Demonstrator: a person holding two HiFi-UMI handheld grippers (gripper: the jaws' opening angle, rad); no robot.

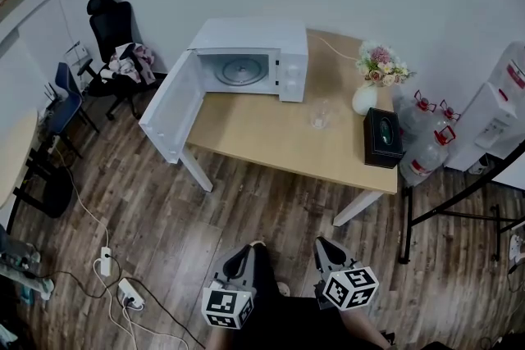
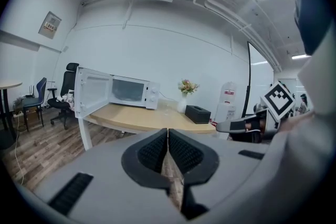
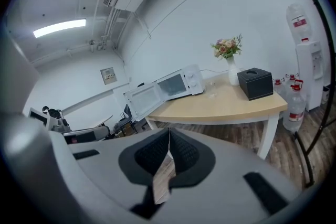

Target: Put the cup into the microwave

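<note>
A clear glass cup (image 1: 320, 115) stands on the wooden table (image 1: 271, 139), to the right of and nearer than the white microwave (image 1: 250, 59). The microwave's door (image 1: 171, 104) hangs wide open to the left, with the turntable visible inside. Both grippers are low at the bottom of the head view, well short of the table. My left gripper (image 1: 238, 261) and my right gripper (image 1: 326, 248) are each shut with nothing between the jaws. The right gripper view shows the cup (image 3: 212, 89) and microwave (image 3: 178, 83) far ahead of the shut gripper (image 3: 169, 135). In the left gripper view the shut gripper (image 2: 168, 134) points toward the microwave (image 2: 128, 91).
A vase of flowers (image 1: 371, 86) and a black tissue box (image 1: 382, 137) sit at the table's right end. Water bottles (image 1: 426, 145), a dispenser (image 1: 502, 106) and a black stand (image 1: 459, 213) are to the right. An office chair (image 1: 115, 45) and floor power strips (image 1: 123, 291) are on the left.
</note>
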